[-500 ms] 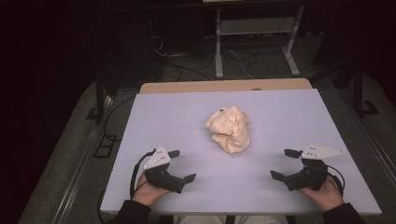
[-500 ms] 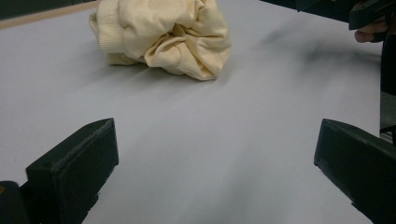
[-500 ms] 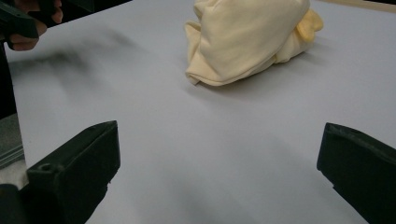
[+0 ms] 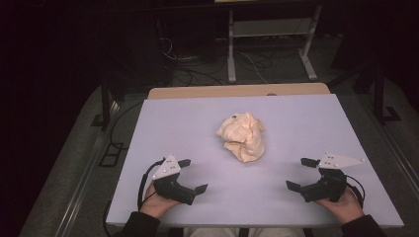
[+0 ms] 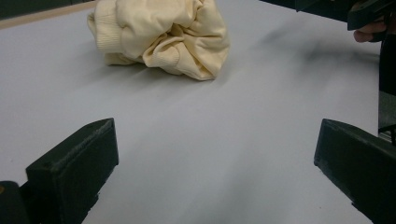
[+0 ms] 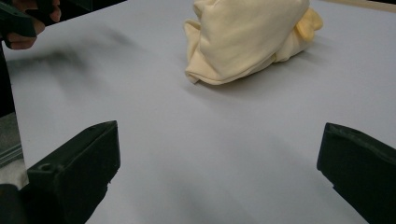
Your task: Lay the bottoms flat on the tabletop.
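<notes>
Black plastic jaws stand wide apart at the near edge of the pale lilac table [image 4: 168, 123], with nothing between them on either side. The left gripper [image 4: 190, 175] rests in the person's hand near the front left of the tabletop, its jaws aimed inward; the right gripper [image 4: 302, 174] mirrors it at the front right, its grey three-cornered plate on top. Both sit well apart from the cream cloth [image 4: 242, 137], which lies crumpled in a tight ball near the middle of the table, a little beyond the two grippers and roughly between them.

In the left gripper view the cloth [image 5: 161, 35] shows ribbed cuffs or hems folded into the bundle. In the right gripper view it [image 6: 247, 37] shows a smoother flank with a small yellower fold at its far side.

The likely trouble is the bundle itself: the edges are buried, so a pinch at the bulk would probably catch several layers and lift the whole lump instead of opening it. A low, sliding approach could simply push the light cloth away across the smooth surface, toward the wooden strip [image 4: 237, 91] at the far edge.
</notes>
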### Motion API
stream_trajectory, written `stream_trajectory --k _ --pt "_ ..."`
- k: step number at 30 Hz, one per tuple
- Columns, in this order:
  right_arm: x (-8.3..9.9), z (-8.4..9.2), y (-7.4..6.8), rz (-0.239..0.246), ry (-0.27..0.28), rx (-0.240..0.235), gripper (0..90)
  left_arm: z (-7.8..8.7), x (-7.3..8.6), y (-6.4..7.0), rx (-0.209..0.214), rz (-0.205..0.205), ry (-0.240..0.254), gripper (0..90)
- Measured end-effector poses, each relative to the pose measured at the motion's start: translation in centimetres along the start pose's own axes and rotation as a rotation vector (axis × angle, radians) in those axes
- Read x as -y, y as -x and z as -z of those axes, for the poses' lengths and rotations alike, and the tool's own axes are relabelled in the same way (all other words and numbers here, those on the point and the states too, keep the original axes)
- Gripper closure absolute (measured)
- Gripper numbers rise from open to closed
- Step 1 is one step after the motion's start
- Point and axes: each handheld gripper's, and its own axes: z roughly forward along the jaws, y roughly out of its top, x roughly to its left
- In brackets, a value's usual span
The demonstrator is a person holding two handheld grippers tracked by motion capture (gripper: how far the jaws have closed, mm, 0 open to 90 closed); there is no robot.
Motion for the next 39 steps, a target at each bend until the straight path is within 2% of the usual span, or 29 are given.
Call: stream_trajectory --k 14,17,24,29,39 --pt "0.0 0.1 -0.2 0.003 0.003 0.003 0.0 0.0 0.0 0.1 -0.002 0.001 0.001 0.0" --pt "-0.1 0.1 -0.2 0.005 0.002 0.006 0.0 0.0 0.0 0.2 -0.002 -0.009 -0.006 0.0" --pt "-0.4 0.4 -0.1 0.001 0.01 0.02 0.0 0.1 0.0 0.1 -0.033 0.006 -0.004 0.0" --pt "-1.0 0.6 -0.2 0.001 0.019 0.025 0.0 0.4 -0.8 0.2 -0.041 0.005 0.032 0.0" --pt "-2.7 0.8 0.2 0.011 0.036 0.028 0.0 0.0 -2.7 -0.3 -0.04 -0.017 0.024 0.0"
